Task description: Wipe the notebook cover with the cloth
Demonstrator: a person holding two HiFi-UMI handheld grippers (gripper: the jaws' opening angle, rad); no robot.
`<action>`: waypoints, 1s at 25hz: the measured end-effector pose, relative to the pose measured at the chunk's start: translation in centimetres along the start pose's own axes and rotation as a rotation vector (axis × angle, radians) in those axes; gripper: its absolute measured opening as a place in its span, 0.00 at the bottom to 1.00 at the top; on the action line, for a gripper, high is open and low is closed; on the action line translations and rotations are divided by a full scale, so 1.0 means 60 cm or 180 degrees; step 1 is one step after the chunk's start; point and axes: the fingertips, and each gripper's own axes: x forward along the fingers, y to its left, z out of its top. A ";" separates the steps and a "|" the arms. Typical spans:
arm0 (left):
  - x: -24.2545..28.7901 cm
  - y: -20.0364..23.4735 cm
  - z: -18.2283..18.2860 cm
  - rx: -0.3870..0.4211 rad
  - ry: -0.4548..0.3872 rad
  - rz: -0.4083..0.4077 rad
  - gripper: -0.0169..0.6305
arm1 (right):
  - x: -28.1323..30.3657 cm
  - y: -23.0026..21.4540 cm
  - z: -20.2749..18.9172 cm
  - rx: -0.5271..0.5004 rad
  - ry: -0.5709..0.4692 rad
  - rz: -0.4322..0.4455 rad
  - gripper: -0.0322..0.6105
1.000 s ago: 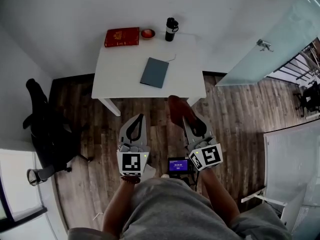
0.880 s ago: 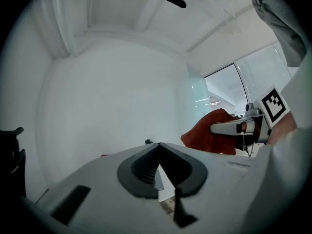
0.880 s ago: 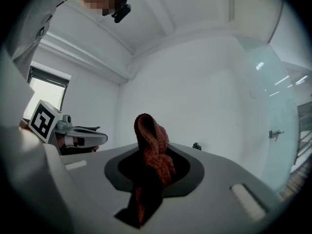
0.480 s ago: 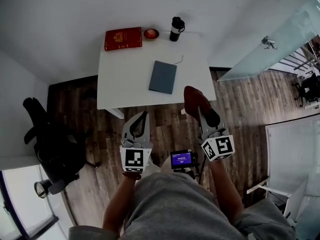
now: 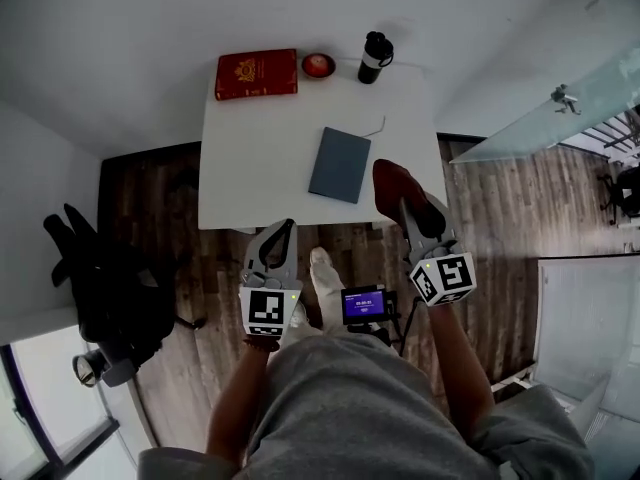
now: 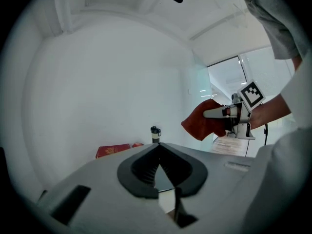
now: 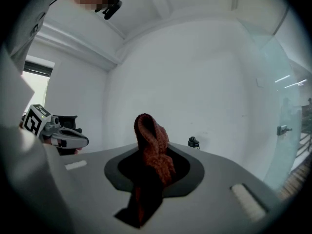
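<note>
A grey-blue notebook [image 5: 340,164] lies flat on the white table [image 5: 250,168], right of its middle. My right gripper [image 5: 405,204] is shut on a rust-red cloth [image 5: 396,188], which hangs over the table's front right edge, just right of the notebook. In the right gripper view the cloth [image 7: 152,155] stands bunched between the jaws. My left gripper [image 5: 281,231] is shut with nothing in it, just short of the table's front edge. The left gripper view shows its closed jaws and the right gripper [image 6: 214,114] with the cloth [image 6: 202,122] off to the right.
At the table's far edge are a red book [image 5: 257,74], a small red bowl [image 5: 318,65] and a black bottle [image 5: 374,57]. A black office chair [image 5: 100,278] stands left. A glass door [image 5: 560,108] is on the right. A lit screen [image 5: 364,304] hangs at the person's waist.
The person has stepped toward the table. Both grippers have moved forward; the cloth now reaches over the table's front edge beside the notebook. A shoe has come into view.
</note>
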 end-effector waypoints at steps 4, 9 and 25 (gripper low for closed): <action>0.064 0.042 -0.011 -0.0013 0.0121 0.0119 0.02 | 0.085 -0.044 -0.014 -0.0094 0.0059 0.0174 0.18; 0.131 0.072 -0.043 0.0018 0.0279 0.0056 0.05 | 0.175 -0.086 -0.035 -0.0179 0.0104 0.0368 0.18; 0.261 0.052 -0.161 0.0073 0.0653 -0.0274 0.12 | 0.310 -0.163 -0.133 -0.0356 0.0484 0.0740 0.18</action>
